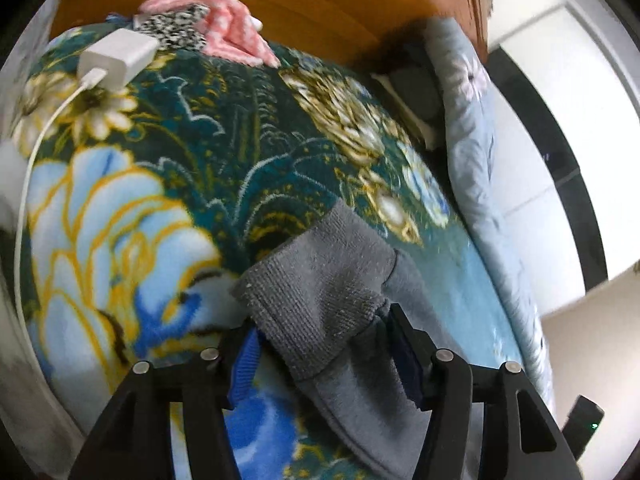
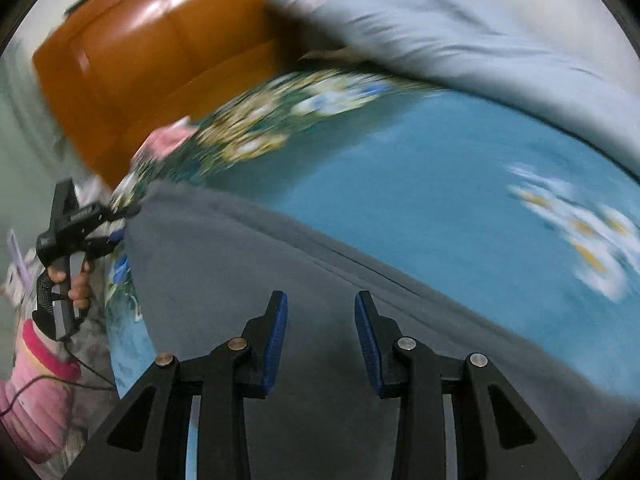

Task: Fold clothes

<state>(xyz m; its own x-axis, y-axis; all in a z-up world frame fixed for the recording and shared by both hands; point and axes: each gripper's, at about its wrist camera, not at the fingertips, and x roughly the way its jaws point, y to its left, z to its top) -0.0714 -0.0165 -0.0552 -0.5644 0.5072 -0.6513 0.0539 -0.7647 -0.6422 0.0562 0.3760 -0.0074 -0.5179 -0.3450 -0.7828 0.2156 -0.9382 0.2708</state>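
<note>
Your left claw (image 1: 320, 344) stands wide, its blue pads (image 1: 244, 364) parted on either side of the ribbed cuff (image 1: 316, 280) of a grey garment (image 2: 320, 280). The cuff lies between the jaws, and the left pad stands clear of the cloth; on the right side the cloth comes close to the pad, but you cannot tell whether it presses there. The garment lies spread on the bed, over a teal floral blanket (image 1: 224, 136).

Your right claw (image 2: 321, 344) is part open, nothing between its pads, and it hangs over the flat grey body of the same garment. This view is smeared with motion blur. At its left edge you see your other hand (image 2: 76, 280) on the handle of the left tool, a pink sleeve (image 2: 40, 376) behind it.

On the blanket's far side lie a white charger (image 1: 118, 56) with its cable (image 1: 24, 184), and a pink cloth (image 1: 236, 32) beside a black-and-white speckled one (image 1: 176, 28). A pale blue quilt (image 1: 476, 152) is bunched along the bed's right edge, and an orange-brown headboard (image 2: 152, 48) stands behind
</note>
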